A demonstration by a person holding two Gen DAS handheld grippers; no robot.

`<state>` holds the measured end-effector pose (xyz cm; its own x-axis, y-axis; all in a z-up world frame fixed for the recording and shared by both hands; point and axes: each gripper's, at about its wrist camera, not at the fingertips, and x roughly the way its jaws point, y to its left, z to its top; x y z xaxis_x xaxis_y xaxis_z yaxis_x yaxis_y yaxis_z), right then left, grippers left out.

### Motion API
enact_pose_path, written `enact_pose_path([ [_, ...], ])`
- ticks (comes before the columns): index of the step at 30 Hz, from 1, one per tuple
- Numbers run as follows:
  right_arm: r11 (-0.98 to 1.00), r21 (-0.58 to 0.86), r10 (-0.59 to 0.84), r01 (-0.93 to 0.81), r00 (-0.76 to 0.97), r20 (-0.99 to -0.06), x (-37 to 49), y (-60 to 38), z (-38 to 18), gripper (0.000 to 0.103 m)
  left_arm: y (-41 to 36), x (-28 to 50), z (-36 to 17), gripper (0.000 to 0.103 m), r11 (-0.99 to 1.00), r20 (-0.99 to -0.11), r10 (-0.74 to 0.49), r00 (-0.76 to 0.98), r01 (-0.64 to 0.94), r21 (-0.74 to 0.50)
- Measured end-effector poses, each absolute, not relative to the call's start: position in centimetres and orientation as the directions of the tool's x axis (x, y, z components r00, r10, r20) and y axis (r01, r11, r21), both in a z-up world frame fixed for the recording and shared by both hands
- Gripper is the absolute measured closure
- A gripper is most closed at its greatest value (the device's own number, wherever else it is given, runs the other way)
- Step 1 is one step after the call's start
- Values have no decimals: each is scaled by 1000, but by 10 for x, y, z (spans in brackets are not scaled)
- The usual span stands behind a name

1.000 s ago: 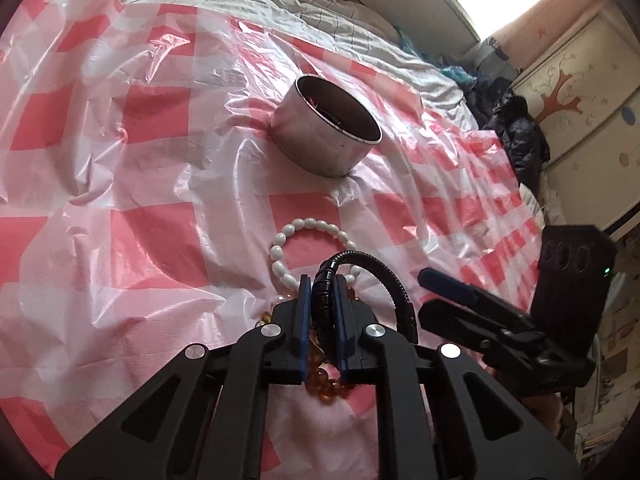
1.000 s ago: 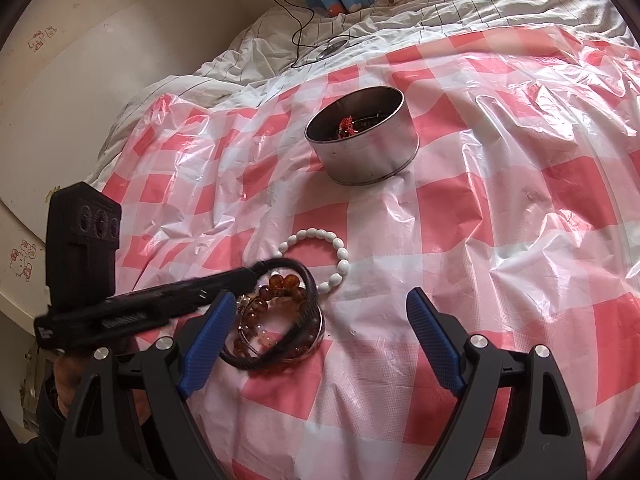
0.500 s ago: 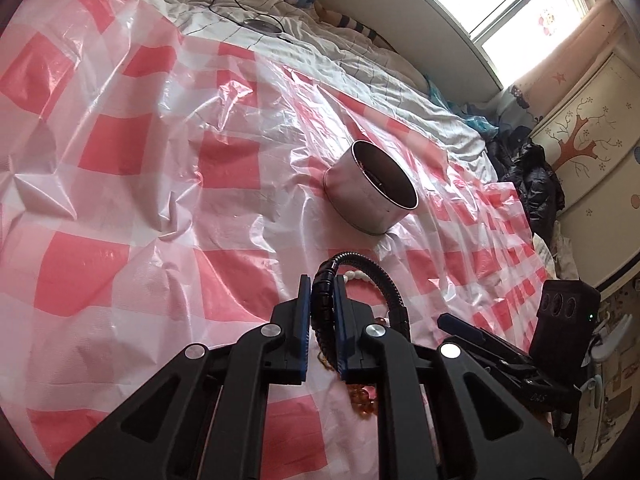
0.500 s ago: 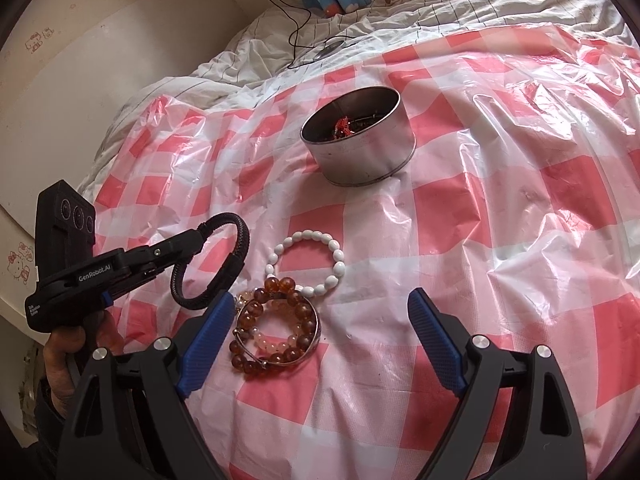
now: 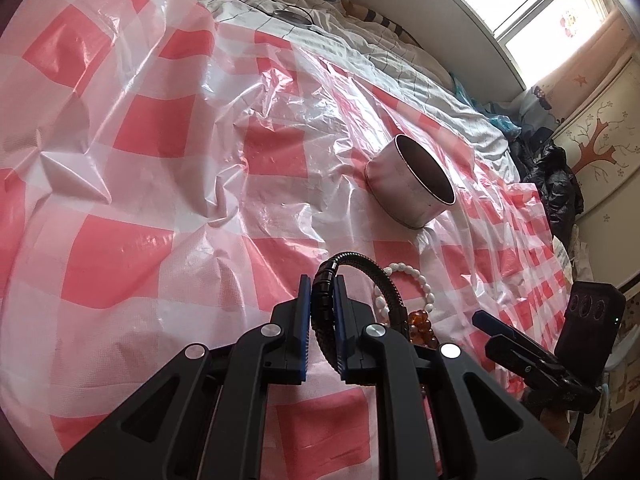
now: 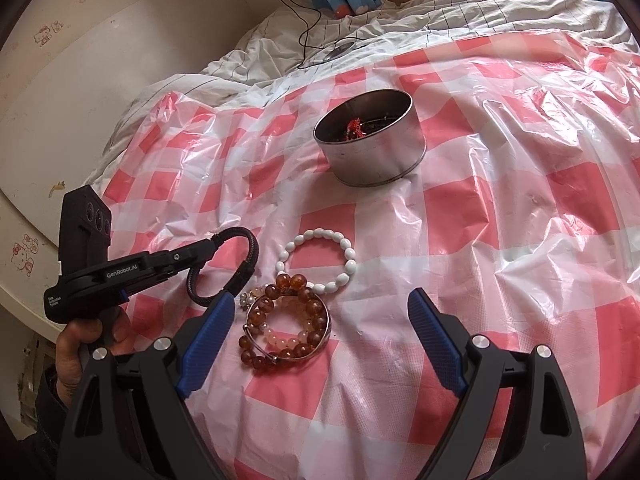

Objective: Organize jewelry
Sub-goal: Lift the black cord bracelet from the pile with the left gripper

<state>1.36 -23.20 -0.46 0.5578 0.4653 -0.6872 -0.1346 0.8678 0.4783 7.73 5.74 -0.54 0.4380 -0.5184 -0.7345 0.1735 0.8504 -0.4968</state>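
Black bracelet [image 5: 322, 307] pinched in left gripper [image 5: 322, 280]; right gripper [image 6: 320, 304] wide, empty.

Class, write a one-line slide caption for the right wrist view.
Left hand-held gripper lifts a black bracelet off the checked sheet; bead bracelets wait before the tin.

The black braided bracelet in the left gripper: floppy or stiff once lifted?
The black braided bracelet probably holds its shape: it stays a round hoop while hanging from the left gripper, pinched at one spot. It likely weighs little, showing no sag. Its ribbed weave should resist slipping.
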Motion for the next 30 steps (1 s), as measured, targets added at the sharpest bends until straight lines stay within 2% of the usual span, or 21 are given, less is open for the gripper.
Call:
enact_pose_path([
  [10,891,415,449,-186,497,-742,16,-210,-13,18,53,79,-13,93,868,-764,-492,418,164,-469],
  [14,868,411,496,-279,467,-732,11,-193,-11,18,52,80,-16,93,872,-773,-485,409,159,-463],
  [21,899,262,402,-350,428,-810,14,-157,-25,14,50,79,-18,93,874,-779,-482,402,163,-458],
  [28,872,382,483,-305,415,-771,22,-170,-26,13,48,79,-19,93,877,-783,-478,399,163,-452],
  [29,877,371,474,-305,420,-774,23,-169,-27,14,47,79,-20,93,878,-785,-476,397,163,-450],
  [30,883,357,462,-304,426,-778,24,-167,-27,24,47,79,-21,93,879,-786,-475,395,163,-449],
])
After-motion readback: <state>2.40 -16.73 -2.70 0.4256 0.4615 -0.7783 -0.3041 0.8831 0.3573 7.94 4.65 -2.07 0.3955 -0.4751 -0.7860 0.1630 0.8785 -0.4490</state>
